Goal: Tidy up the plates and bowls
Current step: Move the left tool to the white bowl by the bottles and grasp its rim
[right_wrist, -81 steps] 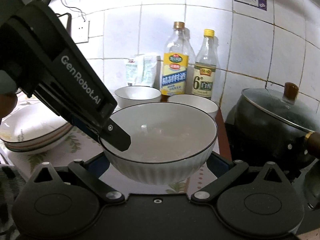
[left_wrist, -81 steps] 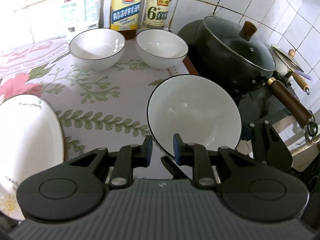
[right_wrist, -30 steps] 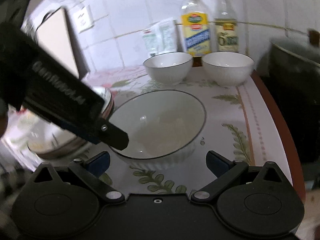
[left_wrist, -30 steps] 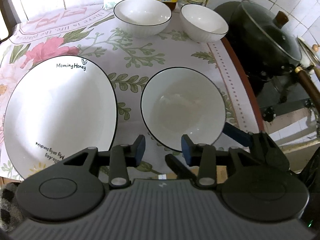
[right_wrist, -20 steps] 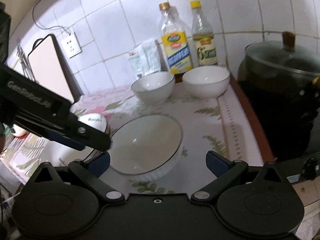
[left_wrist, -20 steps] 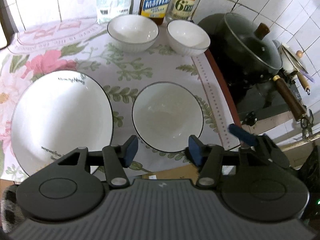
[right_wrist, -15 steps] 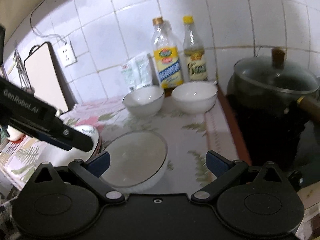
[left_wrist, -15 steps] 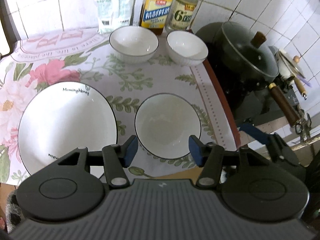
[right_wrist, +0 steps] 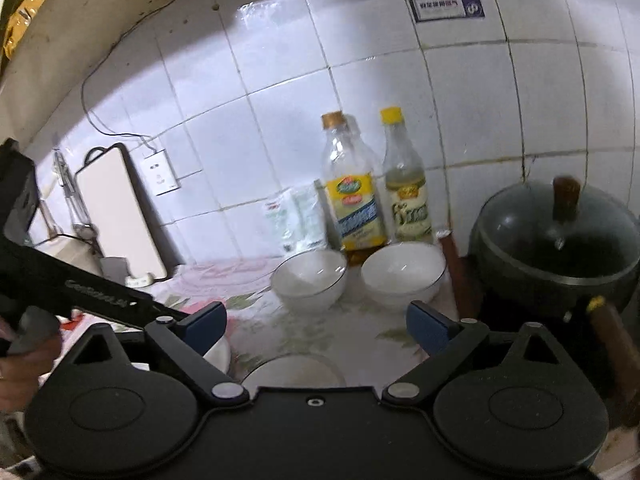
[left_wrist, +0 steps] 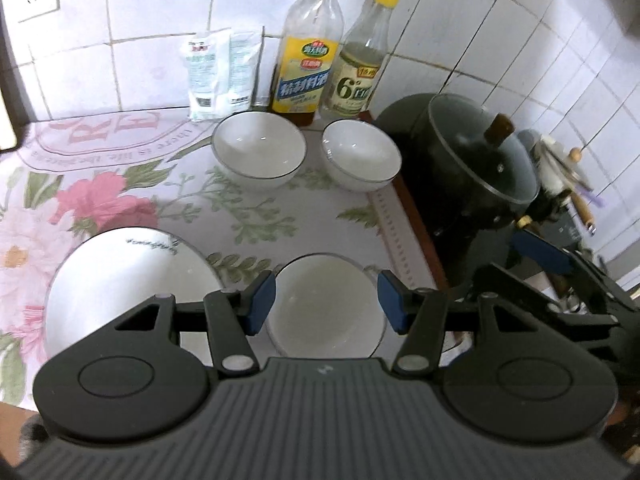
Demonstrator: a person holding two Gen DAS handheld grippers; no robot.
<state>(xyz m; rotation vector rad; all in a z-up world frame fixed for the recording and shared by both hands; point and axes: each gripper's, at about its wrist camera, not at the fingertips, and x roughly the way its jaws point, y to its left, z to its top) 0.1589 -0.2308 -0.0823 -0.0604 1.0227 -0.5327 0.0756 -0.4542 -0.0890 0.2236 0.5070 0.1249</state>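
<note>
Left wrist view, left gripper fingers apart, empty, above glossy round white bowl, floral tablecloth.

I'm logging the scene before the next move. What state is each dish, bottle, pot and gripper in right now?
Large bowl: upright on the tablecloth, empty, released.
Plate: lying flat, empty.
Two small bowls and: upright, empty, side by side.
Cooking wine bottle: standing, capped, mostly empty.
Vinegar bottle: standing, capped.
Pot: lid on.
Left gripper: open, empty.
Right gripper: open, empty.
</note>
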